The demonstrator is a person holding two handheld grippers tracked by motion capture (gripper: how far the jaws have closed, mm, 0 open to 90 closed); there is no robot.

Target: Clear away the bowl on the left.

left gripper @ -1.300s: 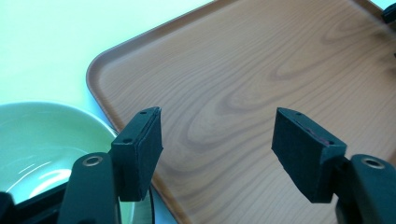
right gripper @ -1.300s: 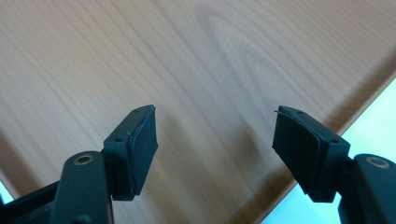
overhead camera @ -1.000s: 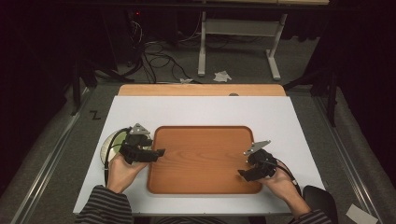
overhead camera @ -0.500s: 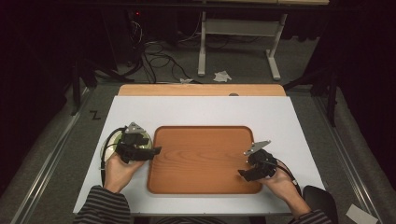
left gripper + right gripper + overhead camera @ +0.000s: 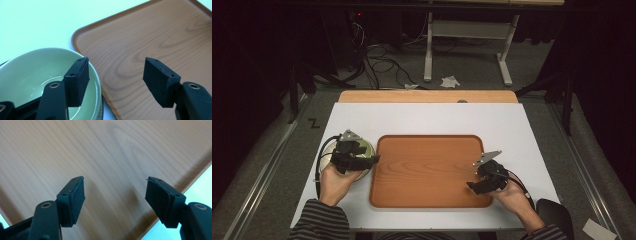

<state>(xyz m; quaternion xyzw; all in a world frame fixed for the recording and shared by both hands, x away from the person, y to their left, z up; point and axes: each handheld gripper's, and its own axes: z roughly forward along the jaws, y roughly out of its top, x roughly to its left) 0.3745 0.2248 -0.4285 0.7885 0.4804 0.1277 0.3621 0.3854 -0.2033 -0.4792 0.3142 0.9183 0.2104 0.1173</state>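
A lab or recording studio: black curtains surround a white table point(image 5: 432, 120) on grey carpet, loose cables point(image 5: 377, 57) (tangled near a lit red indicator) trail past a metal desk frame point(image 5: 467, 50).

Glossy green bowl point(image 5: 37, 75), wood-grain tray point(image 5: 150, 37)

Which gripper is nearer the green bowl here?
Left. The left gripper is open right over the green bowl, one jaw above its inside. The right gripper is open over the tray's far side, well apart from the bowl.
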